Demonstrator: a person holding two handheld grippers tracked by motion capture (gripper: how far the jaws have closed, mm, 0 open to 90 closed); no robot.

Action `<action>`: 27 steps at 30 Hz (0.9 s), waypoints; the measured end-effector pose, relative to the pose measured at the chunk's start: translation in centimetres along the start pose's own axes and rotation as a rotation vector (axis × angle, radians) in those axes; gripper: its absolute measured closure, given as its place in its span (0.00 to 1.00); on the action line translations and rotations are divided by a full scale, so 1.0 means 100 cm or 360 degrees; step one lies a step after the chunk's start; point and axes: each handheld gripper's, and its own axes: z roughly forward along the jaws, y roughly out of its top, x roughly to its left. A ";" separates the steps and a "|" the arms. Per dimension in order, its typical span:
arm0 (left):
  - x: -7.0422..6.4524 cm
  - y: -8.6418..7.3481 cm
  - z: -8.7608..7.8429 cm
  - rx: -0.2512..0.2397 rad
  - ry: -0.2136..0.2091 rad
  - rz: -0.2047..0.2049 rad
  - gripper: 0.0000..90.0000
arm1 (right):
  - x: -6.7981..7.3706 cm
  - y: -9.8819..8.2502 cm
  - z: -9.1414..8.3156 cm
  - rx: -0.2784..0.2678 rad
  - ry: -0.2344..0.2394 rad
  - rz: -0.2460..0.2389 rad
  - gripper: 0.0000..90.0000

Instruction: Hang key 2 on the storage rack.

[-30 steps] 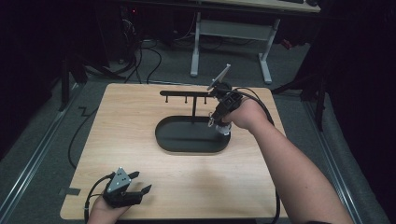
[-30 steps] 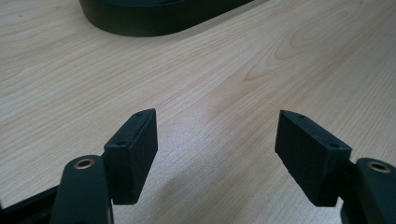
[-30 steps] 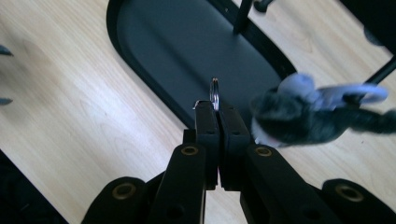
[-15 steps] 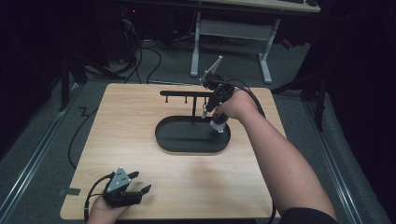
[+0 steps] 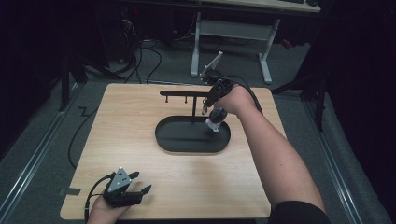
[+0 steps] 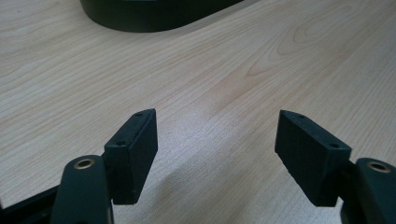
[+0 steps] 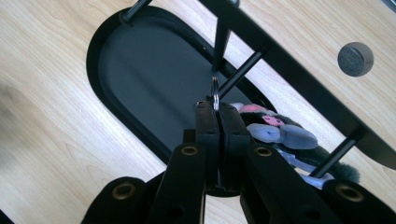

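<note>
The right gripper [image 5: 205,110] is held far out over the table on an outstretched right forearm, tilted downward, its jaws pressed together with a thin metal ring pinched at their tips. The left gripper [image 5: 140,183] rests low at the near left edge in the left hand [image 5: 105,211], jaws spread wide with nothing between them.

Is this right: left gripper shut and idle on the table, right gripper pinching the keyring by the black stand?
Not quite: the left gripper is open, its jaws wide apart over bare table in the left gripper view. The right gripper does pinch the keyring by the black stand.
</note>
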 end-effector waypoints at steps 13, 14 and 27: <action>-0.001 0.000 0.001 0.0009 0.0000 0.0011 0.34 | -0.010 0.009 0.004 -0.0042 -0.0061 0.0050 0.99; -0.001 0.000 0.001 0.0009 0.0000 0.0010 0.34 | -0.011 0.008 0.006 -0.0043 -0.0057 0.0059 0.98; -0.002 0.000 0.003 0.0024 -0.0003 0.0017 0.34 | -0.008 -0.004 -0.007 -0.0104 -0.0067 0.0085 0.92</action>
